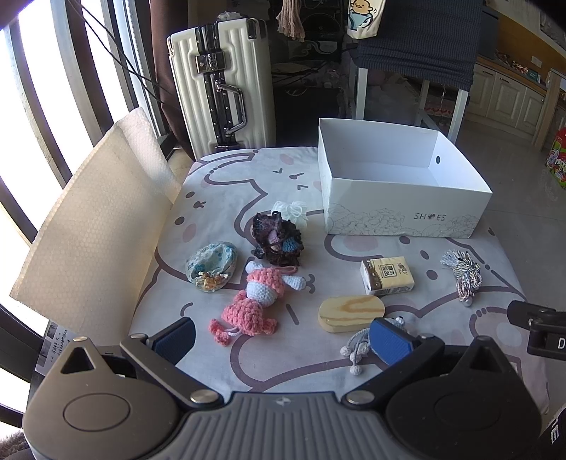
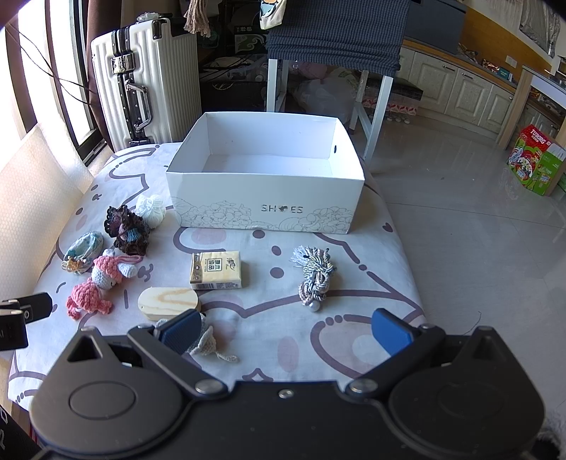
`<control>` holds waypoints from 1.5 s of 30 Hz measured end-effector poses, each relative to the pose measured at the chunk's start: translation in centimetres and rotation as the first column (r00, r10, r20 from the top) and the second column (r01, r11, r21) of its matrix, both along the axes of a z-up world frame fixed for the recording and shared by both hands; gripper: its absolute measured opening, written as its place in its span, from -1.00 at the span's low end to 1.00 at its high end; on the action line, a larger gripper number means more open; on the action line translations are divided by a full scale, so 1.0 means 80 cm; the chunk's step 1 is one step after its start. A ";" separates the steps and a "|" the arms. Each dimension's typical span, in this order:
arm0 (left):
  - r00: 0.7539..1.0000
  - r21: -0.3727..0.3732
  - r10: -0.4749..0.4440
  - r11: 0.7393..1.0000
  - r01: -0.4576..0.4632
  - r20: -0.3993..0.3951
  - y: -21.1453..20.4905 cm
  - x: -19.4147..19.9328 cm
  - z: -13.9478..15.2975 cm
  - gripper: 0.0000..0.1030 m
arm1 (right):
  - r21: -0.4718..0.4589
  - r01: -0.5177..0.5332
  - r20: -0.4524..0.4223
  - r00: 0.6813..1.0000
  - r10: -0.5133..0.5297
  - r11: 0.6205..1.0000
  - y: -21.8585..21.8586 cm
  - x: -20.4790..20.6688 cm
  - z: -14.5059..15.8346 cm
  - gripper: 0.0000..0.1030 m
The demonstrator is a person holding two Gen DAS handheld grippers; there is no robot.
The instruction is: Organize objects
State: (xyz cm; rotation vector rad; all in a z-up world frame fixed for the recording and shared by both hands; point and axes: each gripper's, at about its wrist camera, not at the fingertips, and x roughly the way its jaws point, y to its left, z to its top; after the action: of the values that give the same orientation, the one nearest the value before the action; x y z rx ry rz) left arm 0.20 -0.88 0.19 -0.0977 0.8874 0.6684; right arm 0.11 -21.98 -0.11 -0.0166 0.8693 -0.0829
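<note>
An empty white shoe box [image 1: 406,208] [image 2: 265,212] stands at the back of the patterned table. In front of it lie a pink crochet doll [image 1: 254,300] [image 2: 95,286], a dark crochet piece [image 1: 277,239] [image 2: 125,226], a floral pouch [image 1: 212,263] [image 2: 83,249], a white yarn ball [image 1: 292,208] [image 2: 150,207], a tissue pack [image 1: 387,276] [image 2: 216,269], an oval wooden block [image 1: 350,313] [image 2: 168,302], a braided cord bundle [image 1: 463,272] [image 2: 315,277] and a grey crochet toy [image 1: 357,345] [image 2: 205,341]. My left gripper [image 1: 283,339] is open, low over the near edge. My right gripper [image 2: 284,331] is open too.
A white suitcase [image 1: 223,88] [image 2: 141,78] stands behind the table, with a chair draped in blue cloth [image 1: 417,46] [image 2: 336,32] next to it. A bubble-wrap sheet [image 1: 92,226] leans at the table's left edge. Tiled floor [image 2: 460,230] lies to the right.
</note>
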 end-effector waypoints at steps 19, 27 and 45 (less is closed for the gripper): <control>0.999 0.101 0.016 0.995 -0.021 0.051 0.002 0.015 0.052 1.00 | 0.045 -0.018 0.030 0.999 0.017 0.999 -0.003 0.018 0.031 1.00; 0.995 0.122 0.022 0.992 -0.034 0.100 0.027 0.039 0.082 1.00 | 0.003 -0.075 0.111 0.991 0.074 0.997 0.005 0.045 0.061 1.00; 0.990 0.089 0.076 0.992 -0.087 0.121 0.120 0.092 0.069 1.00 | 0.031 -0.217 0.115 0.970 0.212 0.976 0.025 0.129 0.044 1.00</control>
State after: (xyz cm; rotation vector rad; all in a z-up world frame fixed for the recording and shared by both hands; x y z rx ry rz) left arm 7.56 8.74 5.69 -0.0886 0.7411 0.7723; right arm 10.39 -19.96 3.44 -0.0649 0.7534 0.1372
